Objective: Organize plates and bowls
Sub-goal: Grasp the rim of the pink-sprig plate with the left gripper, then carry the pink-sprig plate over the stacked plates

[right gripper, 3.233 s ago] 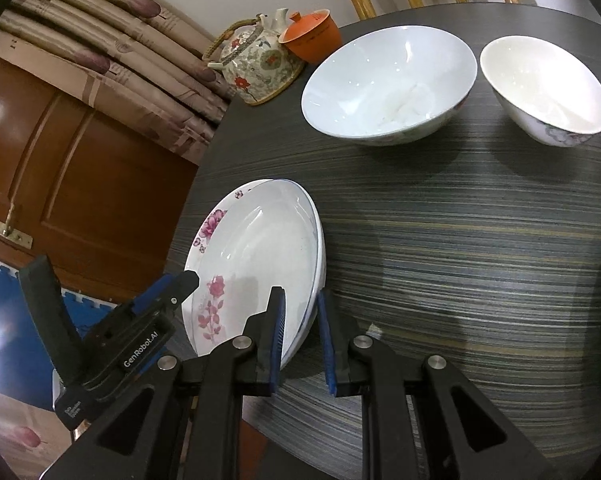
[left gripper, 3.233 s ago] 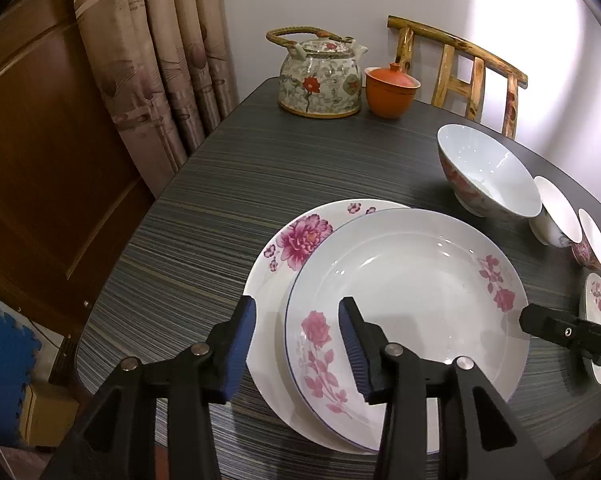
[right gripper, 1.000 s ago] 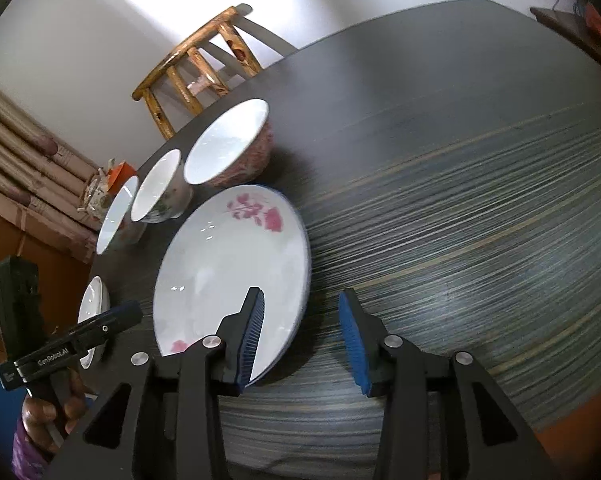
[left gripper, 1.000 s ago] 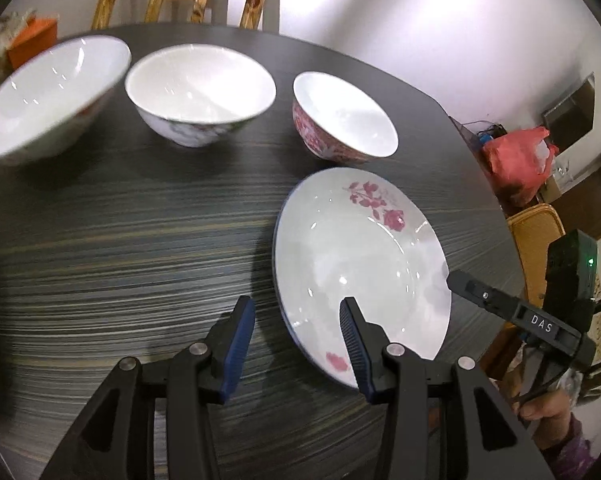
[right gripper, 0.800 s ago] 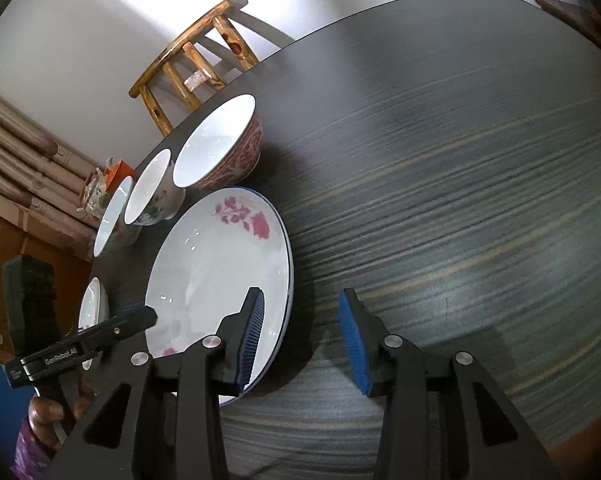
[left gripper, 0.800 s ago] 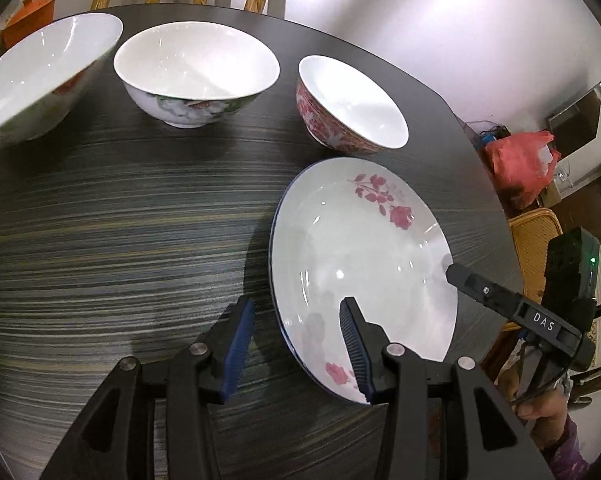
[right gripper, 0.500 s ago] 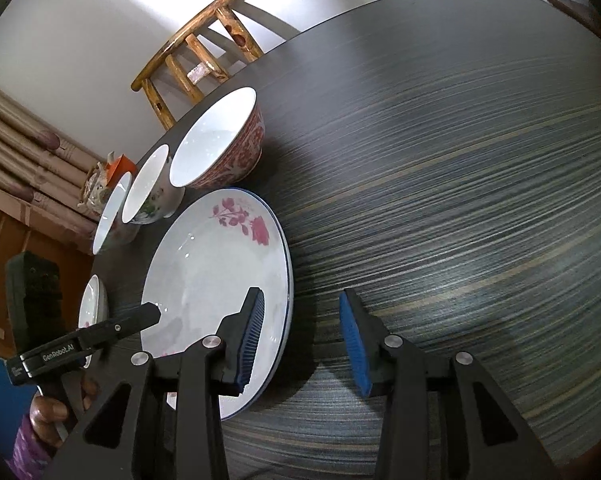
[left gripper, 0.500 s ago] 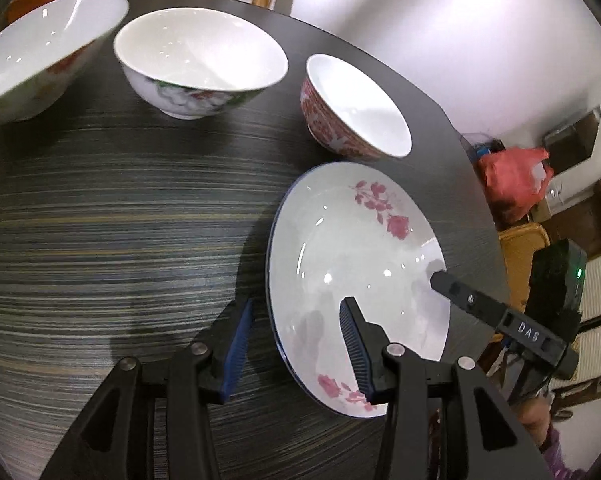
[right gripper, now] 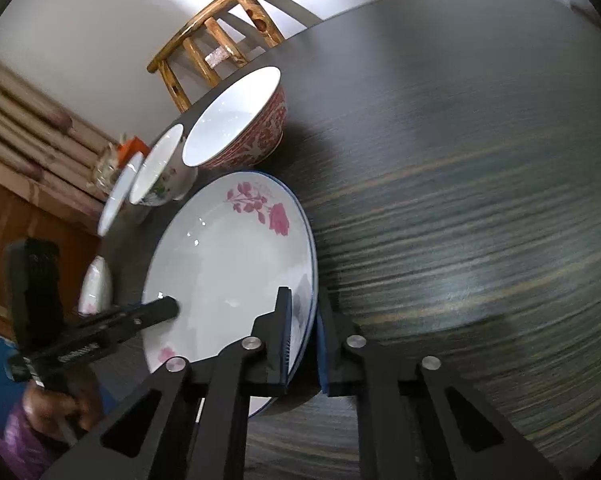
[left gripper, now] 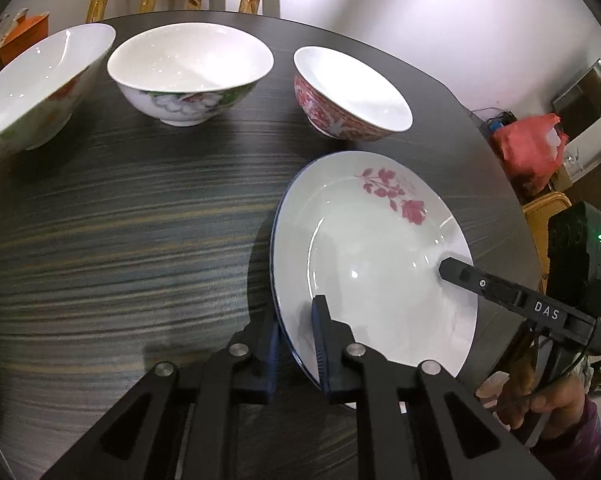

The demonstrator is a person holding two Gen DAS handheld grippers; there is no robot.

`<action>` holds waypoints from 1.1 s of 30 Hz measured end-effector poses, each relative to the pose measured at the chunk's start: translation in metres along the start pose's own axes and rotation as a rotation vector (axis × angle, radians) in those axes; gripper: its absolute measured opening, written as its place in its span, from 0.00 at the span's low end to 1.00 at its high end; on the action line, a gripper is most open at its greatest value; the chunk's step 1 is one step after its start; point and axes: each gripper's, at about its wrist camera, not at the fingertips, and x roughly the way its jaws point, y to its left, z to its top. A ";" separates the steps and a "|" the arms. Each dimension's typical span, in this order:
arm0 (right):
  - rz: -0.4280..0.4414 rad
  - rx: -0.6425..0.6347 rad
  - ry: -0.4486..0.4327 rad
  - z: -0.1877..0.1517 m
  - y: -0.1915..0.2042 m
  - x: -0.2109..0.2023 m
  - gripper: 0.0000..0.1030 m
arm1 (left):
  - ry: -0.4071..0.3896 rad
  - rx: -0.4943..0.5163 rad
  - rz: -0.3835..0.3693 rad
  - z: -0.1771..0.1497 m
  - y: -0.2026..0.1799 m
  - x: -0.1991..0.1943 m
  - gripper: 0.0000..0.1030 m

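**Both tongs clamp the rose plate from opposite rims**

Since a second ago, both pairs of jaws, which stood wide astride the plate's rim, have narrowed onto it. Nearest, the left gripper (left gripper: 294,334) is closing on the left edge of the rose plate (left gripper: 374,248), rim between its pads; the right gripper (right gripper: 302,330) is fully clamped on the opposite rim. Holding two sides probably keeps the wide, shallow dish level for carrying. It sits near the table (left gripper: 120,240) edge, just short of the red-patterned bowl (left gripper: 350,92). Farther back stand the floral bowl (left gripper: 190,74) and a large bowl (left gripper: 40,84), cut off at the frame's left. Whether the plate is lifted or resting cannot be told.
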 end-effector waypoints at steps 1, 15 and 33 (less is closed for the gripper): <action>0.007 0.006 -0.001 -0.002 -0.001 -0.001 0.11 | -0.003 0.001 0.005 -0.002 0.000 -0.002 0.14; 0.077 0.020 0.052 -0.026 0.027 0.007 0.11 | -0.067 -0.051 0.068 -0.028 0.017 -0.042 0.14; 0.159 -0.104 0.142 -0.032 0.125 0.042 0.11 | -0.196 -0.188 0.159 -0.055 0.084 -0.127 0.14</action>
